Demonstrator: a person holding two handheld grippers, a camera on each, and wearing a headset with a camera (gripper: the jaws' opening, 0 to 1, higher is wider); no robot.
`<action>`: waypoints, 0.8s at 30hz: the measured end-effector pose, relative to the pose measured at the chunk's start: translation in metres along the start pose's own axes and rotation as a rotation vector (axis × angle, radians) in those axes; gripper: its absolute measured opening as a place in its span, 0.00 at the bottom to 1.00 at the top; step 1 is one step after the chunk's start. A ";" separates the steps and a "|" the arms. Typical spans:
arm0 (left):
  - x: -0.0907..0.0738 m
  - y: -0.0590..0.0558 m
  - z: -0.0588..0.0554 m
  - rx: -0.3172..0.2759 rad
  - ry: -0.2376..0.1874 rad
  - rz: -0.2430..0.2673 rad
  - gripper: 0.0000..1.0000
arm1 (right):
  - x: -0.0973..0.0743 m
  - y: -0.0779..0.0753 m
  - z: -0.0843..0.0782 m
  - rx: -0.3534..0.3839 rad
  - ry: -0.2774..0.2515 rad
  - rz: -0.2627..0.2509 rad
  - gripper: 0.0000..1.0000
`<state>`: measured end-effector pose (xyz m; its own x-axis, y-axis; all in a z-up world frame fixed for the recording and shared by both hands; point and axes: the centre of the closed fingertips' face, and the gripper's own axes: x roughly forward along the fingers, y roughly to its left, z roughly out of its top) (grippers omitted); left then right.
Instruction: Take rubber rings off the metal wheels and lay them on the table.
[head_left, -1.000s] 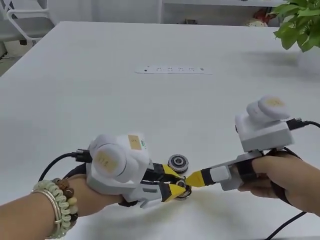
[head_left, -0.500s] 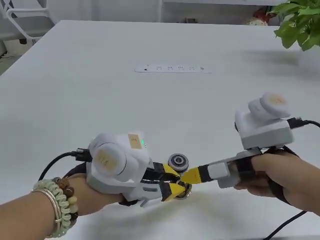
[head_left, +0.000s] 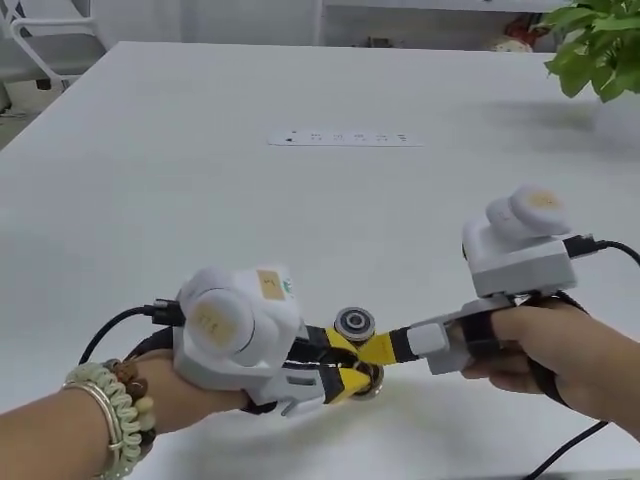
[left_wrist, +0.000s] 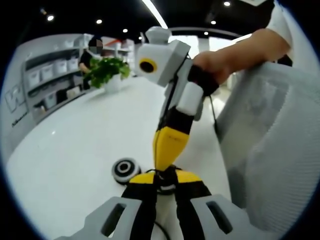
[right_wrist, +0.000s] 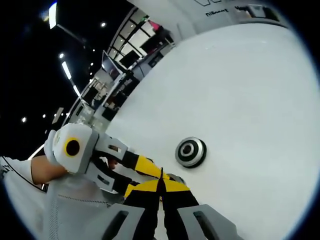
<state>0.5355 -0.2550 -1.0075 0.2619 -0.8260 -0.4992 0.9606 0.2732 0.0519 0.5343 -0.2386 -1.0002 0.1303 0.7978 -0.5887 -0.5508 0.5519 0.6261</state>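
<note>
My right tool (head_left: 370, 352), tips pressed together, had slid in closer to the metal wheel (head_left: 367, 384) pinched by my left tool (head_left: 352, 368), just beside the spare wheel (head_left: 355, 323); stripping looked about to begin.

The held wheel (head_left: 369, 384) is largely covered by the closed jaw tips of the left gripper (head_left: 346, 362) and the right gripper (head_left: 368, 351); its rim cannot be examined. Whatever is pinched by the right tips is hidden. The power strip (head_left: 345, 139) markings are too small to be read. The plant (head_left: 590, 45) is cut off by 2 frame edges.
</note>
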 end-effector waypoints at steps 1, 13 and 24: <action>0.000 0.000 0.000 0.001 0.000 -0.001 0.14 | 0.000 -0.002 -0.001 -0.004 0.005 -0.013 0.00; -0.002 0.001 0.001 0.008 0.034 -0.001 0.15 | 0.000 -0.009 -0.004 -0.017 0.020 -0.051 0.00; -0.019 0.005 0.024 0.004 -0.006 0.016 0.25 | -0.001 -0.007 -0.002 -0.022 0.012 -0.042 0.00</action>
<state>0.5379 -0.2501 -0.9771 0.2780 -0.8242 -0.4934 0.9565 0.2846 0.0634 0.5366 -0.2438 -1.0049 0.1444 0.7710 -0.6203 -0.5631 0.5795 0.5892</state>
